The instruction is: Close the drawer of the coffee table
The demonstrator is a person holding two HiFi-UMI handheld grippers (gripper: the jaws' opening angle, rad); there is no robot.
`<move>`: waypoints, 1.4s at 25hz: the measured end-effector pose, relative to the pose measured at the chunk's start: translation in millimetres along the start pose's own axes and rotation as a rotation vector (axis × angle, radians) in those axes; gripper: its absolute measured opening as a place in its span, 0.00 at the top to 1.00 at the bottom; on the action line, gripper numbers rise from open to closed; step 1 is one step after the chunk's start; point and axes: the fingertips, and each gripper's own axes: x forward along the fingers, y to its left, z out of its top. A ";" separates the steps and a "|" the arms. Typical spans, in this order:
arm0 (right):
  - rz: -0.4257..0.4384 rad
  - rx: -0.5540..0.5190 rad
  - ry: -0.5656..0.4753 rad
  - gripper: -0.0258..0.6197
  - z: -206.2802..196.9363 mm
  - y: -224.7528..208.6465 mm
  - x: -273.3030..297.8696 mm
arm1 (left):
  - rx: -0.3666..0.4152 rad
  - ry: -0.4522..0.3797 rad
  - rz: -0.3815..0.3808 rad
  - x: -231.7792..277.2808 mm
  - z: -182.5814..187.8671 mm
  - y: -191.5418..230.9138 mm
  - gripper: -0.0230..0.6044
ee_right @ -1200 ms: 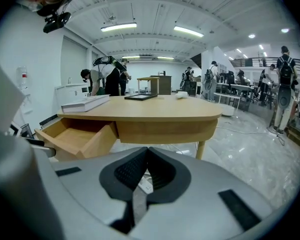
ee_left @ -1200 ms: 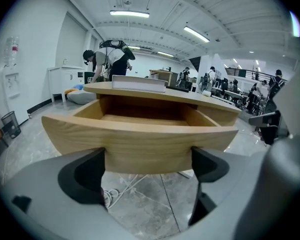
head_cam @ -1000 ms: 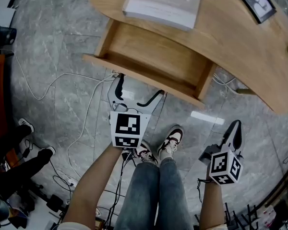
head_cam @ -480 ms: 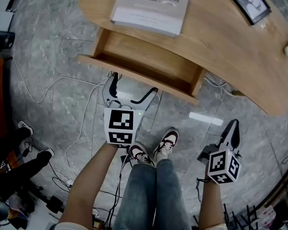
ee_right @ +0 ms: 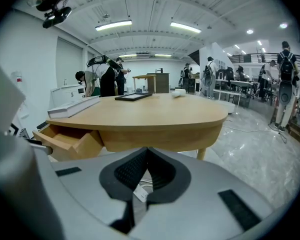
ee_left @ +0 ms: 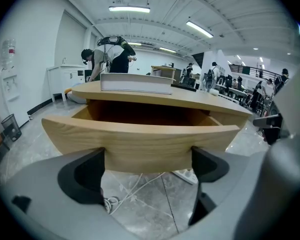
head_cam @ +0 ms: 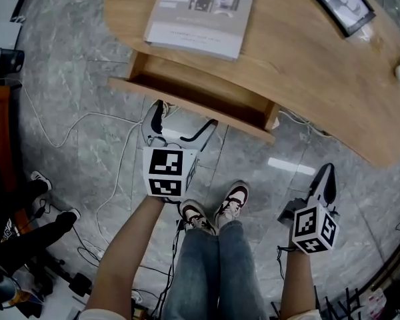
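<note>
Jaws of the left gripper (head_cam: 185, 117), left of centre, stand wide apart with their tips at the drawer front; whether they touch it is unclear. At upper centre the drawer (head_cam: 200, 89) juts partly out of the coffee table (head_cam: 307, 52), so the push seems unfinished. The tabletop hides most of its inside. At lower right, the right gripper (head_cam: 325, 179) keeps its jaws together, empty.

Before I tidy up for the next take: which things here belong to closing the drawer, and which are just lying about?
Job in hand:
- drawer, open
- coffee table
- left gripper, open, facing the drawer front

Lying about:
- book
- picture frame
- floor cables
</note>
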 end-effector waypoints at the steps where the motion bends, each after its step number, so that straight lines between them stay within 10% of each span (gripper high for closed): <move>1: 0.003 -0.001 0.001 0.96 1.1 -0.7 1.8 | -0.001 0.001 0.001 2.3 2.1 0.8 0.10; 35: 0.041 0.030 0.031 0.96 7.2 -26.4 39.2 | 0.030 -0.158 -0.020 85.2 76.2 8.4 0.09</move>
